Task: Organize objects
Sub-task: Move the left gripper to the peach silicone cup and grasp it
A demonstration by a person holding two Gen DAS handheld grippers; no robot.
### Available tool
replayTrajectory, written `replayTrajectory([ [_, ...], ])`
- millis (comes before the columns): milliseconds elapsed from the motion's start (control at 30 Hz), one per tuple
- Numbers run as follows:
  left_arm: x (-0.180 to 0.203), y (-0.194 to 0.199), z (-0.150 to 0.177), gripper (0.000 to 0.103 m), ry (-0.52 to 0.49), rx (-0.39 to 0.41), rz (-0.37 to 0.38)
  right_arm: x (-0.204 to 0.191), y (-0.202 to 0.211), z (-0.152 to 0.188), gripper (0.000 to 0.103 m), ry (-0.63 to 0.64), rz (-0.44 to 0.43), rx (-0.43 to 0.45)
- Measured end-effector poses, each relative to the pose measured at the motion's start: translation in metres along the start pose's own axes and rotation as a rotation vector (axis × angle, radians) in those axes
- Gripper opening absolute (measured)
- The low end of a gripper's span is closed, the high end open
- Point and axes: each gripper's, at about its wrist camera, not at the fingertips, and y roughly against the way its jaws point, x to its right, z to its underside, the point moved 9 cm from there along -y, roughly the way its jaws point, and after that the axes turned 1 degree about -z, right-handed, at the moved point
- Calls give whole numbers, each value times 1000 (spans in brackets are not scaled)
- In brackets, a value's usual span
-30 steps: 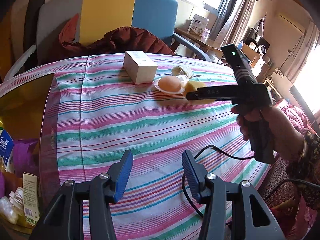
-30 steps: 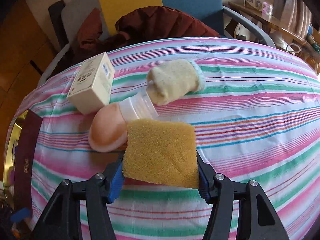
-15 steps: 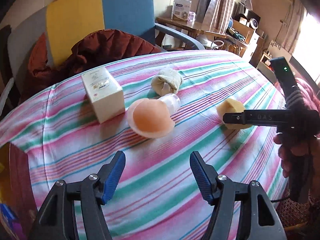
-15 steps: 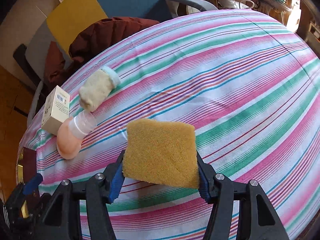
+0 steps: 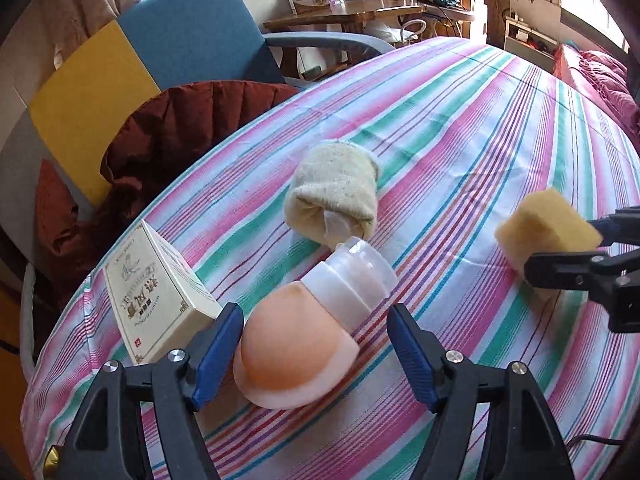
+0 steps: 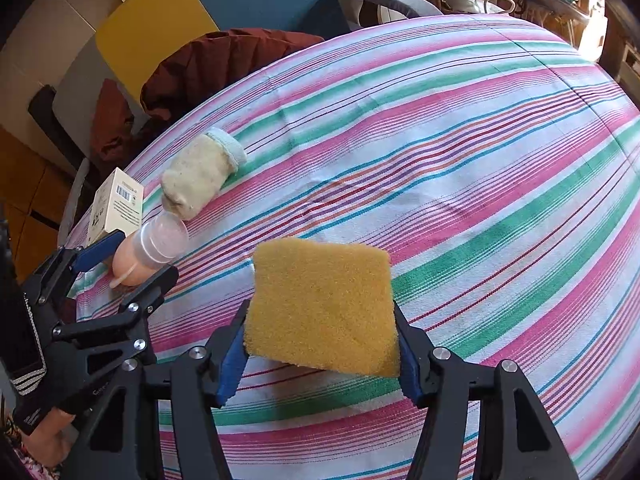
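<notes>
**Sponge gripped, bottle between my widening fingers**

My right gripper (image 6: 320, 354) clamps the square yellow sponge (image 6: 322, 306) above the striped tablecloth (image 6: 460, 168); its lower edge hides behind my pads. My left gripper (image 5: 316, 350) is opening around the peach-capped clear plastic bottle (image 5: 308, 340), not touching; the bottle's underside is hidden. A second ago those fingers were narrower, over bare cloth. The cream rolled sock (image 5: 334, 196) and white carton box (image 5: 152, 300) lie near the tablecloth's far left edge.
</notes>
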Motion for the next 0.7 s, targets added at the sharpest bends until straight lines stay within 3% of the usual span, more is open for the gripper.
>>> replayTrajectory([
  [67,-2,-4,5,76,10,8,10,-2,-3,-1,63,5,2,-1],
  [233,-13,-6,9,75,156,49,81,0,-1,1,63,7,4,-1],
  [467,-17,3,17,54,179,133,35,-1,-2,1,63,20,15,1],
  [700,-10,11,27,52,186,156,40,-3,-3,1,63,25,19,2],
])
